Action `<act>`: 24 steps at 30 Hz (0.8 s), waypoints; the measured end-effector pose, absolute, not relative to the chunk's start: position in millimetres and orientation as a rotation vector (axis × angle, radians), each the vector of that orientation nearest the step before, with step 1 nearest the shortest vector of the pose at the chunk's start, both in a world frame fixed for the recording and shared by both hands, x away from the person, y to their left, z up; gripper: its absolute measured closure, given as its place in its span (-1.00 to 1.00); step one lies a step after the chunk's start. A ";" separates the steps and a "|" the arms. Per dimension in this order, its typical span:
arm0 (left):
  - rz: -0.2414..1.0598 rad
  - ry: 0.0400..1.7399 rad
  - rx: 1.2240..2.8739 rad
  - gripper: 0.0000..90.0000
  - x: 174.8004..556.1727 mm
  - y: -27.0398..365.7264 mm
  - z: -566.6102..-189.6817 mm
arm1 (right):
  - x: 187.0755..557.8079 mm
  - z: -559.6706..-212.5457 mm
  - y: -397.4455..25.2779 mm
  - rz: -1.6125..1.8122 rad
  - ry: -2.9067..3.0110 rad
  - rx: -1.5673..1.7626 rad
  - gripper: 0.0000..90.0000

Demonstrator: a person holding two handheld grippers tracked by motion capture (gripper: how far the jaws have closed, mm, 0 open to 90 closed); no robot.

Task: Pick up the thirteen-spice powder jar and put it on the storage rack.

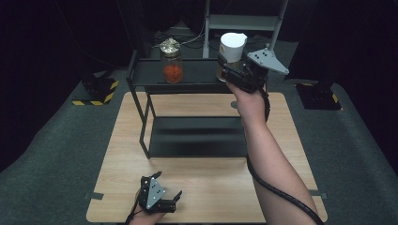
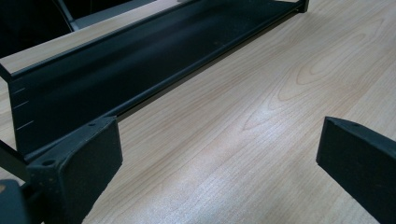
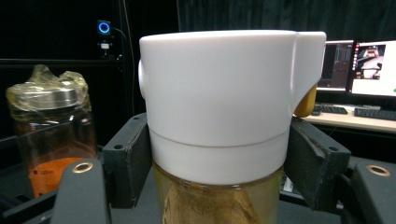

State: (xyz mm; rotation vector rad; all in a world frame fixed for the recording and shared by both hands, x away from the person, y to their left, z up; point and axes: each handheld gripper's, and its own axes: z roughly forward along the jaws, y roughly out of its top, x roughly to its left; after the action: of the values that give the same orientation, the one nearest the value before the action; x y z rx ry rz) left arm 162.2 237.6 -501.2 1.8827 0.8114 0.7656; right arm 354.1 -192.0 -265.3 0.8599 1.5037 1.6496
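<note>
A glass jar with a tall white lid [image 1: 232, 46] and yellow-brown contents stands at the right end of the black rack's top shelf [image 1: 199, 77]. My right gripper [image 1: 225, 70] is shut on this jar, its jaws pressed to both sides just under the lid [image 3: 217, 93]. A second jar [image 1: 172, 69] with orange contents and a foil-wrapped metal lid stands on the same shelf to the left, also seen in the right gripper view [image 3: 51, 135]. My left gripper [image 1: 176, 200] rests open near the table's front edge, with bare wood between its pads [image 2: 88, 158].
The rack's lower shelf [image 1: 197, 136] sits on the wooden table [image 1: 211, 187], and its front rim [image 2: 154, 84] lies just ahead of my left gripper. Dark floor surrounds the table. Monitors [image 3: 359, 65] glow beyond the rack.
</note>
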 end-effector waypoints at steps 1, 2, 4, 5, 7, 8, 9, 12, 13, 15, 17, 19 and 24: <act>0.766 0.812 1.881 -0.99 162.1 237.4 -501.3 | 355.5 -266.1 -192.2 1.653 1.502 0.866 -0.35; 0.767 0.812 1.881 -0.99 162.0 237.4 -501.4 | 356.9 -266.4 -192.7 1.657 1.502 0.874 -0.35; 0.766 0.811 1.880 -0.99 162.0 237.7 -501.5 | 358.8 -266.9 -192.9 1.659 1.503 0.884 -0.35; 0.765 0.812 1.880 -0.99 162.1 237.8 -501.4 | 359.4 -267.5 -192.8 1.662 1.501 0.885 -0.35; 0.763 0.813 1.879 -0.99 162.3 238.0 -501.4 | 360.3 -267.1 -192.1 1.657 1.503 0.883 -0.35; 0.764 0.813 1.880 -0.99 162.3 237.9 -501.3 | 361.0 -267.1 -191.8 1.658 1.503 0.883 -0.35; 0.764 0.812 1.880 -0.99 162.2 237.9 -501.4 | 361.8 -267.6 -191.6 1.661 1.502 0.883 -0.35; 0.763 0.811 1.881 -0.99 162.3 238.1 -501.4 | 363.1 -267.9 -190.7 1.655 1.506 0.873 -0.35; 0.763 0.811 1.881 -0.99 162.3 238.1 -501.4 | 363.1 -267.9 -190.7 1.655 1.506 0.873 -0.35; 0.762 0.812 1.880 -0.99 162.5 238.1 -501.3 | 364.1 -267.3 -189.3 1.641 1.515 0.860 -0.35; 0.762 0.814 1.884 -0.99 162.9 237.8 -500.8 | 365.3 -269.1 -189.7 1.653 1.508 0.865 -0.35; 0.762 0.815 1.885 -0.99 163.1 237.3 -500.6 | 365.4 -270.8 -189.2 1.655 1.502 0.862 -0.35; 0.766 0.813 1.885 -0.99 162.5 236.8 -501.0 | 364.7 -271.9 -189.1 1.655 1.500 0.860 -0.35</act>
State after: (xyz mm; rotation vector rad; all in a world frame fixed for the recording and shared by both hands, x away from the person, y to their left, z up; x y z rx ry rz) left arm 162.5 236.8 -501.0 1.8851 0.8125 0.7662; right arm 364.7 -189.1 -271.9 0.8602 1.5002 1.6548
